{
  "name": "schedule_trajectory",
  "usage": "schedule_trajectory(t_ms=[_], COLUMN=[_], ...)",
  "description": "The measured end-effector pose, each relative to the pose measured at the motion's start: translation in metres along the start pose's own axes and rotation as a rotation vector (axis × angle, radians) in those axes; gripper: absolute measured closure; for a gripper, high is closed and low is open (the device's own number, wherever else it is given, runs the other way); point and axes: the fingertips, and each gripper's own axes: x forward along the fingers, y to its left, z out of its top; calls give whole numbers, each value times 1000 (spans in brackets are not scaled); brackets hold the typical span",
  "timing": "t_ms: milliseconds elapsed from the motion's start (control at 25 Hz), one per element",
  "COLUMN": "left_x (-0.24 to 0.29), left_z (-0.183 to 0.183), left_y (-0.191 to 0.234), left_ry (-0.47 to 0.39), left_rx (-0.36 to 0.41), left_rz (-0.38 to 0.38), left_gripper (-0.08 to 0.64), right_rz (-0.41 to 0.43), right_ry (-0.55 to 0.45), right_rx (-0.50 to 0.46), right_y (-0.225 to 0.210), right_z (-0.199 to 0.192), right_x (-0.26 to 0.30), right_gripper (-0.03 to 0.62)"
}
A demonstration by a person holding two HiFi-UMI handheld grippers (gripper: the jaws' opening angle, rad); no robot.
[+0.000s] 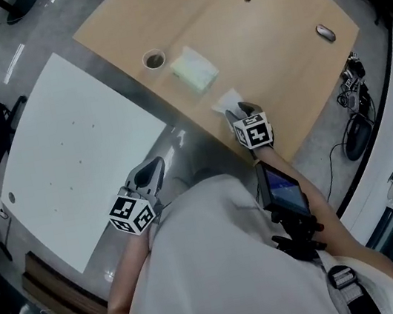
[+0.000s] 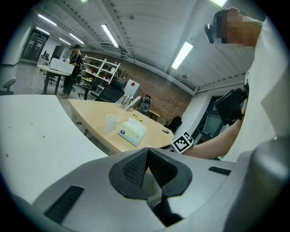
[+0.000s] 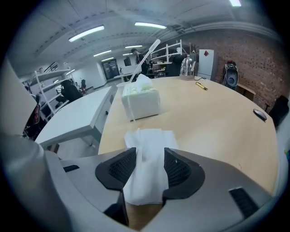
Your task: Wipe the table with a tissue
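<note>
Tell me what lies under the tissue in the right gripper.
The tissue, clamped in the right gripper, spreads on the wooden table. The patch of tabletop beneath it is covered, so anything there cannot be seen.

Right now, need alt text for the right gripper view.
The right gripper is shut on a white tissue, whose front end lies spread on a light wooden table. Beyond it stands a tissue box, with a yellow pen and a mouse farther off on the same table.
</note>
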Motion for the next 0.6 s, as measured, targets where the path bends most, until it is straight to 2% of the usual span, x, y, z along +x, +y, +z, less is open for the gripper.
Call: schedule_trajectory(t_ms=[240, 280, 360, 600], left_x=[4, 3, -1, -6], left_z=[6, 7, 7, 6], left_y=[7, 6, 6, 12], left_ry=[-4, -6, -11, -52], left_rx=[-5, -6, -11, -32], left_rz=[28, 31, 39, 76], left_gripper=[554, 554, 554, 554], right_rz=[-10, -5, 3, 13], right_ry=[62, 70, 81, 11], right_rx=[-30, -47, -87, -138], right_y=[6, 11, 20, 25], right_z=[-10, -11, -11, 8], right_x=[11, 10, 9, -3], right_gripper=[420, 445, 547, 560])
